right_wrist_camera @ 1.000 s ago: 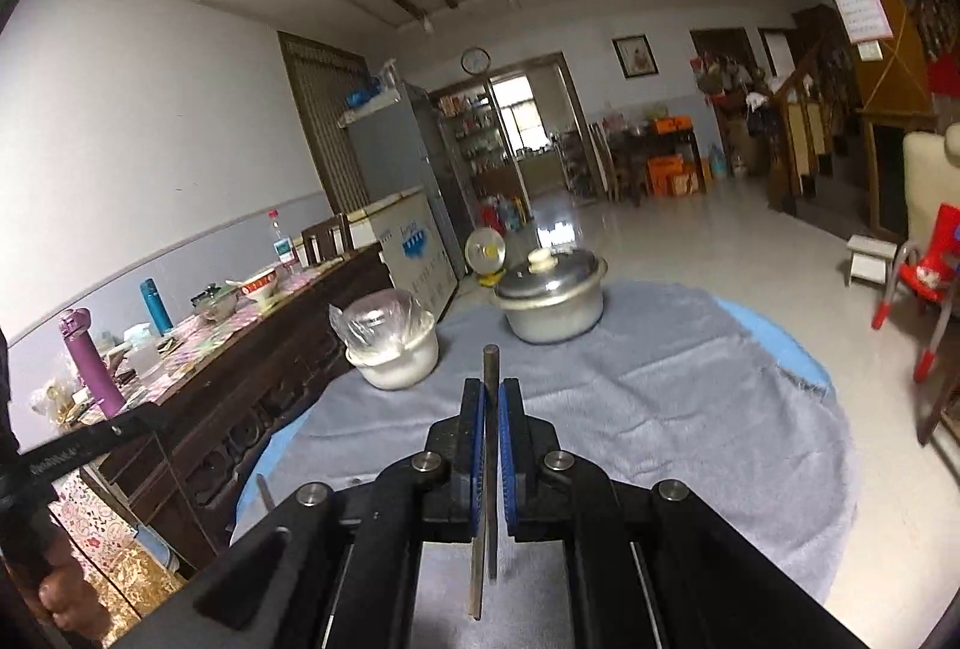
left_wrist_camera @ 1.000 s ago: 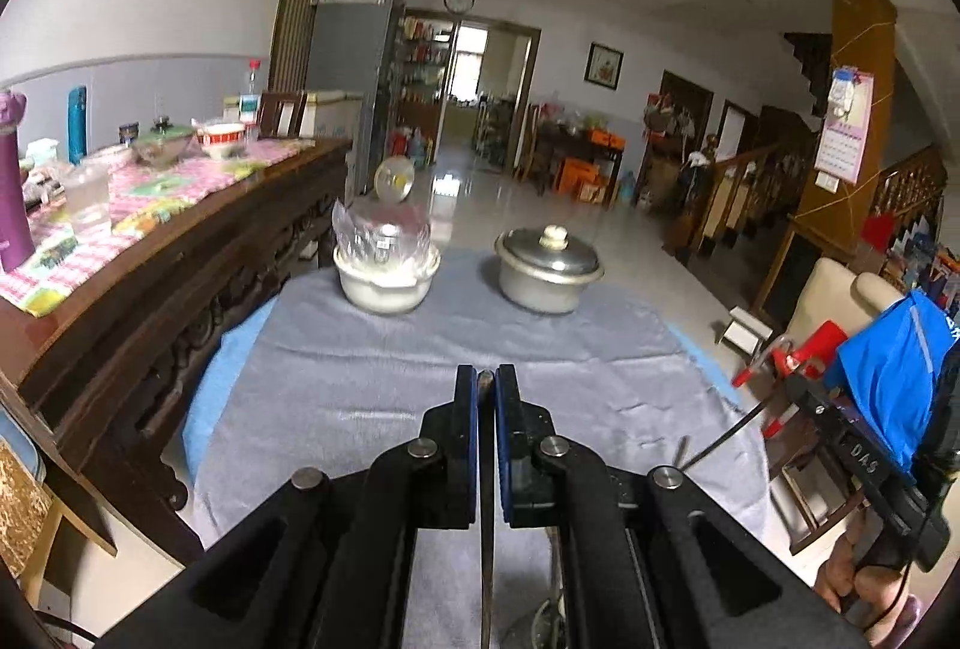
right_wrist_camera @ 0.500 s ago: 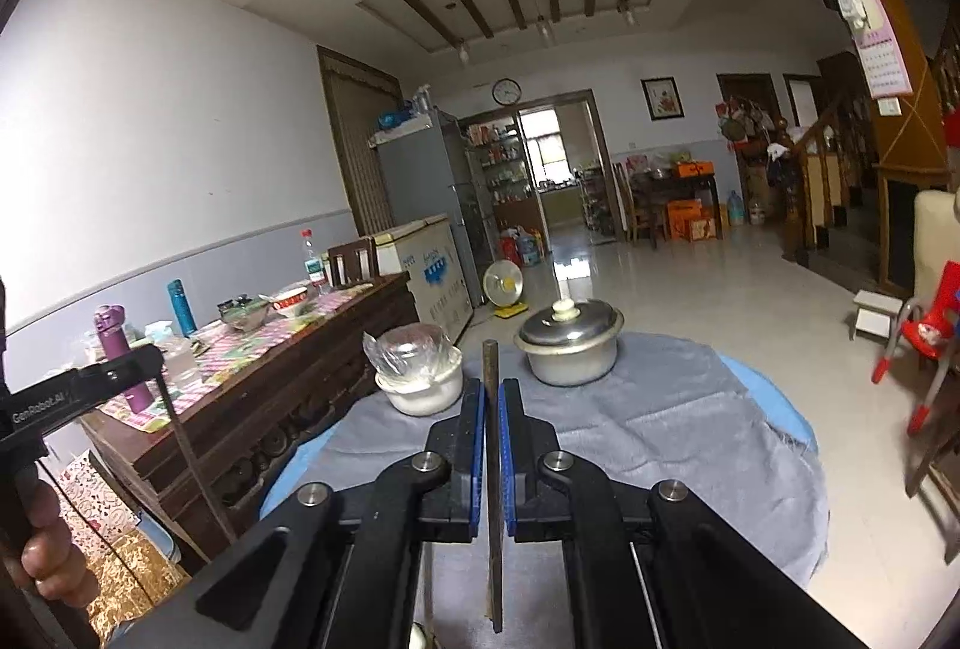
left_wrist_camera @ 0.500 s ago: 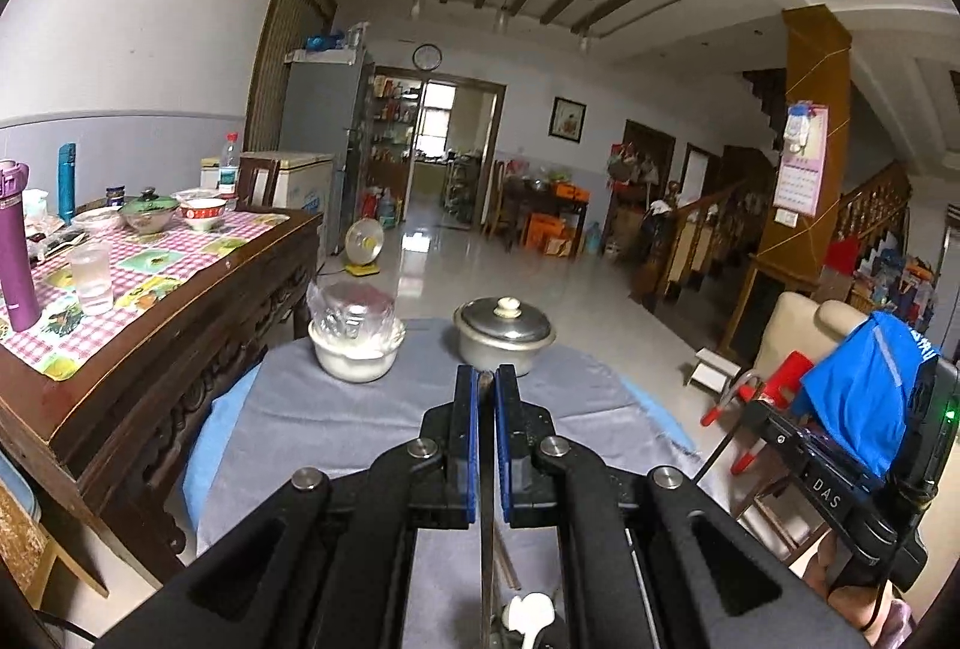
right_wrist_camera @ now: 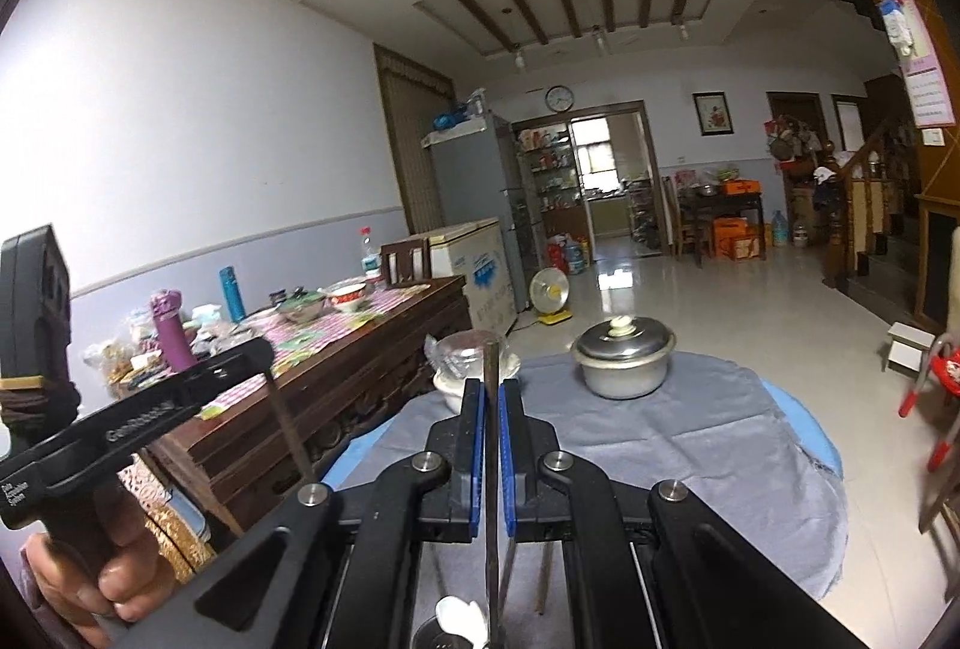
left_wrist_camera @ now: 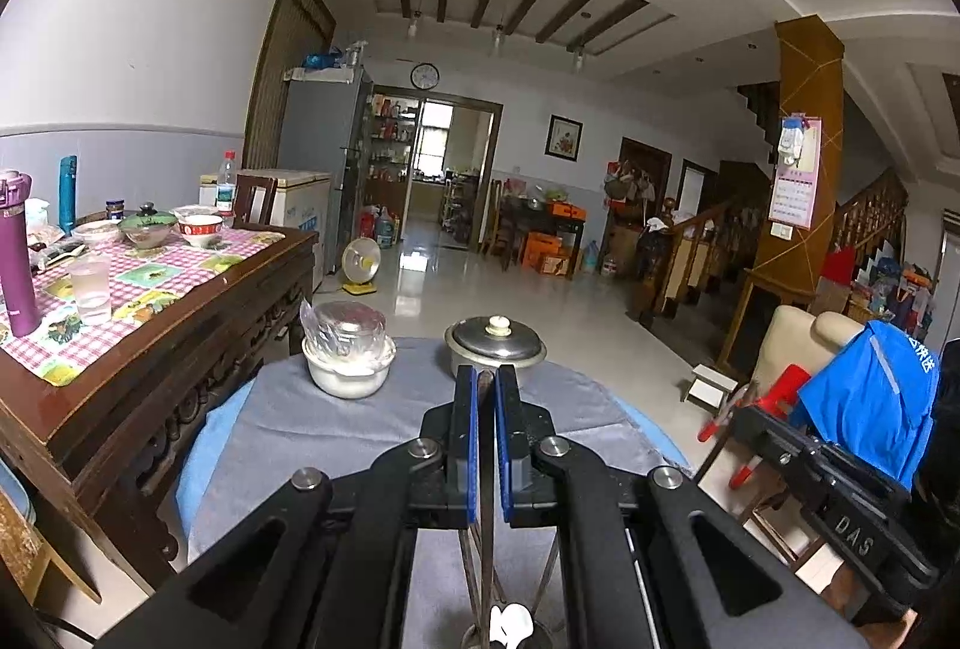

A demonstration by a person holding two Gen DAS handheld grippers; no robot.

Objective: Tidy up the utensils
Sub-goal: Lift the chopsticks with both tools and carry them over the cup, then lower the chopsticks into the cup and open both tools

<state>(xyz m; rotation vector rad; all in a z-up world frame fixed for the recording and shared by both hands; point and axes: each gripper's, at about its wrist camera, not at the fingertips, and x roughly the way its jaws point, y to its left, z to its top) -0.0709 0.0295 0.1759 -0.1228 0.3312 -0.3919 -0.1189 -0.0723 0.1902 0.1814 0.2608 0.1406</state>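
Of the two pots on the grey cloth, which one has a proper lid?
The metal pot, the right-hand one seen from either gripper: it wears a metal lid with a pale knob. The white bowl to its left is only covered with clear plastic wrap.

I hold one thin dark chopstick (left_wrist_camera: 486,529) upright between my left pads, bottom centre of the frame. Another chopstick (right_wrist_camera: 492,469) stands upright in my right grip, its tip poking above the pads. A white spoon (right_wrist_camera: 459,619) shows at the bottom edge.
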